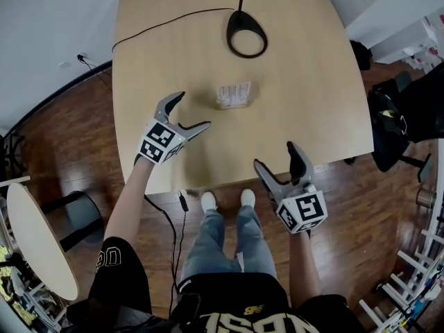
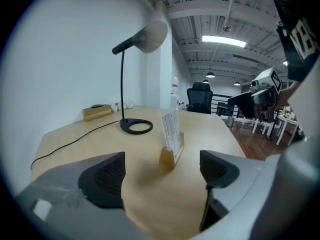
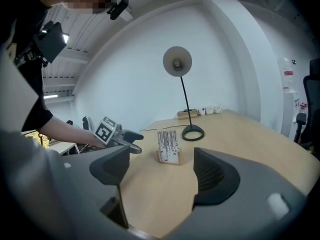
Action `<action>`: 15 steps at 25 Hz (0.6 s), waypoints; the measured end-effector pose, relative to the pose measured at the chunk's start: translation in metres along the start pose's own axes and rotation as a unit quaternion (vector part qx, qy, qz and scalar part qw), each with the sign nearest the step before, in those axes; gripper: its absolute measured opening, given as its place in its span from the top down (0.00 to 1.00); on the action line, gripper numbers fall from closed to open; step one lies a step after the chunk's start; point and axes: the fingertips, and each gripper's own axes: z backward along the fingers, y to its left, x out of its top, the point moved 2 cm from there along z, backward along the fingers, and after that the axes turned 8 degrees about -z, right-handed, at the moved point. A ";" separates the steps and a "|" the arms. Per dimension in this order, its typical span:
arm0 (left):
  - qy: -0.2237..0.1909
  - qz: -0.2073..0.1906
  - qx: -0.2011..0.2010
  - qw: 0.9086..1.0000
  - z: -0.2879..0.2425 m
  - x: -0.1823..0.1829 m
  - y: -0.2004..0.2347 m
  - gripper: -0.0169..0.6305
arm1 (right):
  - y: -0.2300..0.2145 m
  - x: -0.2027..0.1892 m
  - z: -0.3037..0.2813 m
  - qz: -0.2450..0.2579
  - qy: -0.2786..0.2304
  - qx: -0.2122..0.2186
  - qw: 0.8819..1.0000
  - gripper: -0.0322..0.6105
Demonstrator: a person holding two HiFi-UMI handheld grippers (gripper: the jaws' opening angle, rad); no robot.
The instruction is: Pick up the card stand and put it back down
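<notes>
The card stand (image 1: 233, 94), a small wooden base holding upright white cards, rests on the light wooden table (image 1: 298, 82). My left gripper (image 1: 191, 113) hovers just left of and nearer than the card stand (image 2: 171, 144), apart from it, jaws wide open and empty. In the left gripper view the stand sits beyond the fingertips, not between the pads. My right gripper (image 1: 275, 159) is open and empty at the table's near edge, well short of the card stand (image 3: 168, 148). From there the left gripper (image 3: 131, 140) shows to the stand's left.
A black desk lamp (image 1: 247, 33) with a ring base stands behind the stand, its cord (image 1: 166, 19) running left across the table. A wooden block (image 2: 97, 112) and small cups sit at the far edge. Office chairs (image 1: 395, 127) stand to the right; a round side table (image 1: 38, 241) lies lower left.
</notes>
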 end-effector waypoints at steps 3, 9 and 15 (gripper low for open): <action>0.001 -0.010 -0.041 0.999 -0.041 0.008 -0.002 0.24 | -0.005 -0.003 -0.002 -0.004 -0.001 -0.001 1.000 0.32; -0.004 -0.021 -0.100 0.995 -0.105 0.011 -0.016 0.34 | -0.017 -0.022 0.011 -0.017 0.011 -0.023 1.000 0.32; 0.004 -0.036 -0.124 0.992 -0.129 0.013 -0.027 0.58 | -0.024 -0.021 0.026 -0.020 0.010 -0.033 0.999 0.32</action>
